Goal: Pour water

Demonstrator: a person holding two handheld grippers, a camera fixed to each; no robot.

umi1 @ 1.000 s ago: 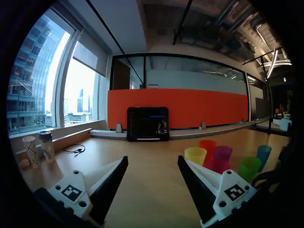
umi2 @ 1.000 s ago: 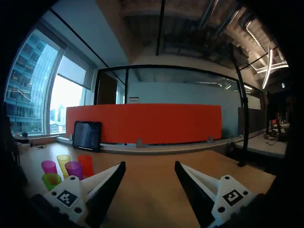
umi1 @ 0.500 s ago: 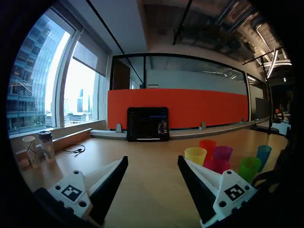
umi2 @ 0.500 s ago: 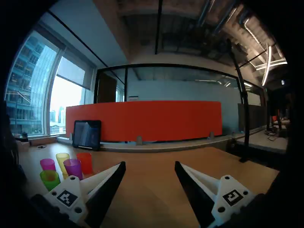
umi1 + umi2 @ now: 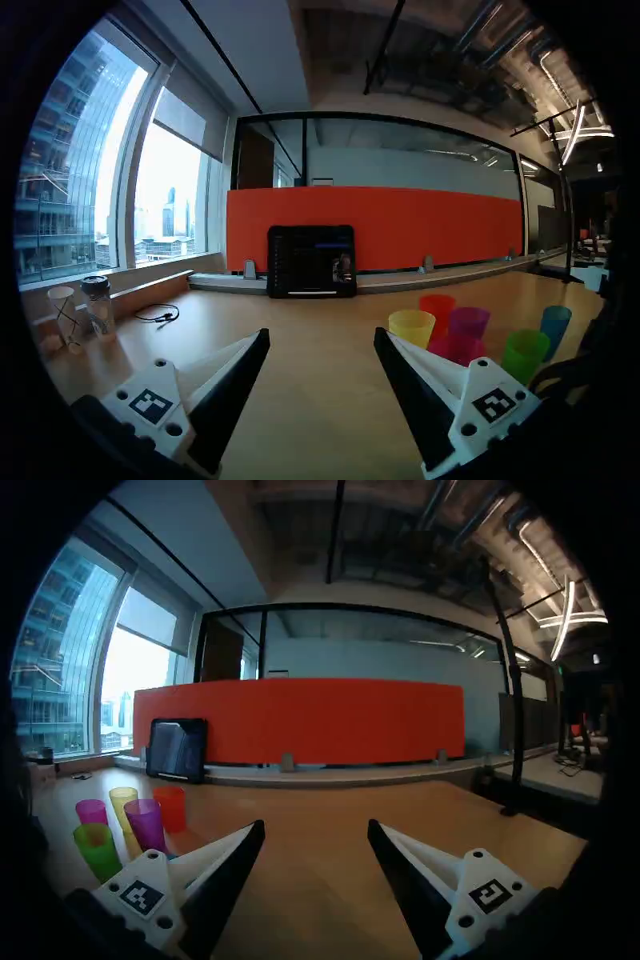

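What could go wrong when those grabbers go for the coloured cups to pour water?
1. The coloured cups stand bunched close together, so the open left gripper or right gripper, closing on one, could tip its neighbours.
2. The tablet is propped on the same table behind them; spilled water might reach it. I cannot tell which cups hold water.

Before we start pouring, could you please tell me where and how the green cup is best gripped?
Grip the green cup across its side wall, a little below the rim, coming level from the near side. It stands upright, widening upward, in front of the blue cup, with its near side probably unobstructed.
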